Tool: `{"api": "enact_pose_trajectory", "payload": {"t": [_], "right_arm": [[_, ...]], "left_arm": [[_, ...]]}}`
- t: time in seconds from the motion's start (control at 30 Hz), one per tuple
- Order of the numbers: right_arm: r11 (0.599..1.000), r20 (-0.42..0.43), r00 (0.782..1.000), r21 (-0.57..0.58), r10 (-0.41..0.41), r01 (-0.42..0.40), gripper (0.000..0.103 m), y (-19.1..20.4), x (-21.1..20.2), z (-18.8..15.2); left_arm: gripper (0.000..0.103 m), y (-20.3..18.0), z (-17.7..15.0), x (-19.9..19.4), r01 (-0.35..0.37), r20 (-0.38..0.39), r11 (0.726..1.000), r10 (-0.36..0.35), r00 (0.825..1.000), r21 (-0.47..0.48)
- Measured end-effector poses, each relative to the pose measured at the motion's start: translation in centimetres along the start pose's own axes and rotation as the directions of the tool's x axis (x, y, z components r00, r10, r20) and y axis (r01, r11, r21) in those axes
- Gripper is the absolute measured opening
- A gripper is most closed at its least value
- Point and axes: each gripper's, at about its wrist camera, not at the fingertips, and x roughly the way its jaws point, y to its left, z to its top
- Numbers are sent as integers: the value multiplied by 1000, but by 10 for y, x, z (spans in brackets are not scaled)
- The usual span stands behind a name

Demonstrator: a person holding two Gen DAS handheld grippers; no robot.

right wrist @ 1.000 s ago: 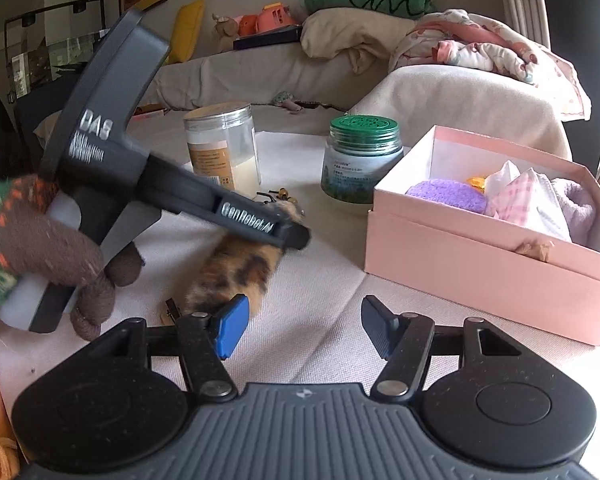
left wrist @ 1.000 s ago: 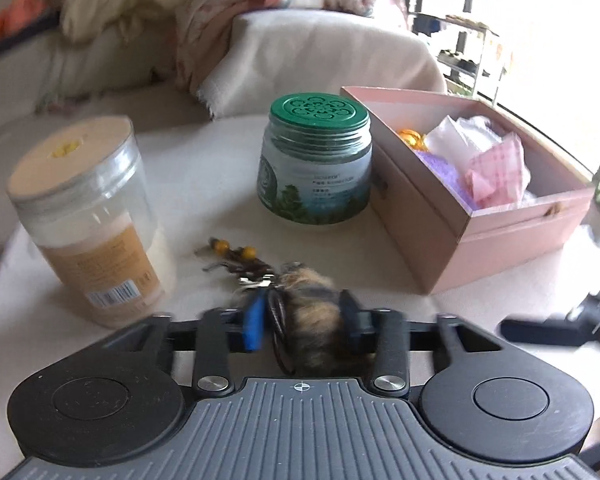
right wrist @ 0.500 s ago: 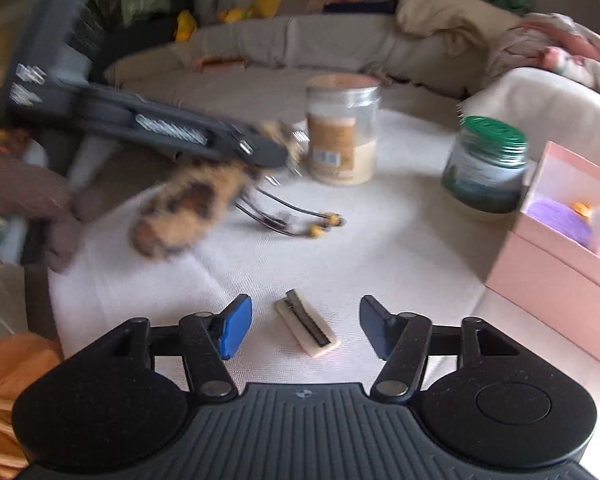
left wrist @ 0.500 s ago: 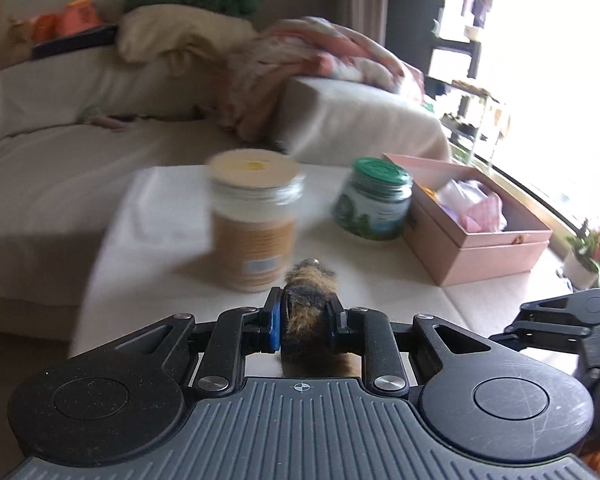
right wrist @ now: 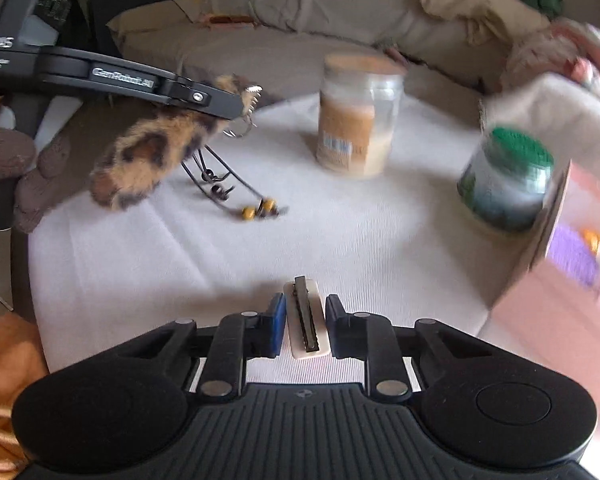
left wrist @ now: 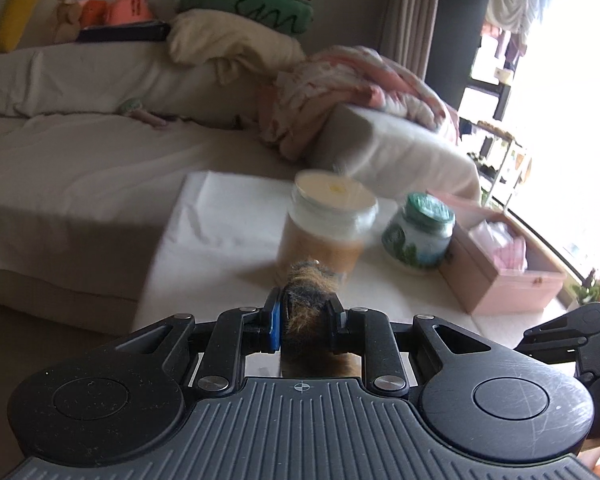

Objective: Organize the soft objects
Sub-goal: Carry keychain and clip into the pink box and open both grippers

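My left gripper (left wrist: 303, 322) is shut on a furry leopard-print charm (left wrist: 306, 300) and holds it above the table; in the right wrist view the charm (right wrist: 147, 156) hangs from that gripper (right wrist: 235, 106) with its beaded cords (right wrist: 239, 196) trailing to the cloth. My right gripper (right wrist: 302, 322) is closed around a small white hair clip (right wrist: 304, 322) lying on the white tablecloth (right wrist: 340, 240). The open pink box (left wrist: 500, 260) holds soft items at the right; it also shows in the right wrist view (right wrist: 572, 280).
A clear jar with beige contents (right wrist: 356, 116) and a green-lidded jar (right wrist: 508, 180) stand mid-table between the charm and the box. A sofa with pillows and blankets (left wrist: 239, 52) lies behind. Orange fabric (right wrist: 3, 380) sits at the lower left.
My left gripper lifted the furry charm off the table and pulled back to the left. My right gripper moved onto the white hair clip and closed around it.
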Motion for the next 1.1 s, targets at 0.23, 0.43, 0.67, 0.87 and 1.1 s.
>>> {"api": "enact_pose_trajectory", "payload": {"t": [0.23,0.43,0.67,0.87,1.1], "right_arm": [[998,201,978,52,-53,44,21,-41,-55,66],[972,345,910,133,-228,193,21,-93,-112,90],[904,370,831,265,-416,335,21,-155,-157,62],[854,350,797,374,-492,363,21,-201,-179,20],[836,300,841,472,-450,279,21,-232,-154,-11]], "left_arm": [[24,-5,100,-4,21,145,995,-35,989,101],[24,-54,184,20,84,219,975,-130,967,208],[25,-148,226,48,236,201,924,-303,932,300],[25,-212,228,96,354,113,888,-400,909,295],[31,-240,179,184,482,-120,865,-468,875,142]]}}
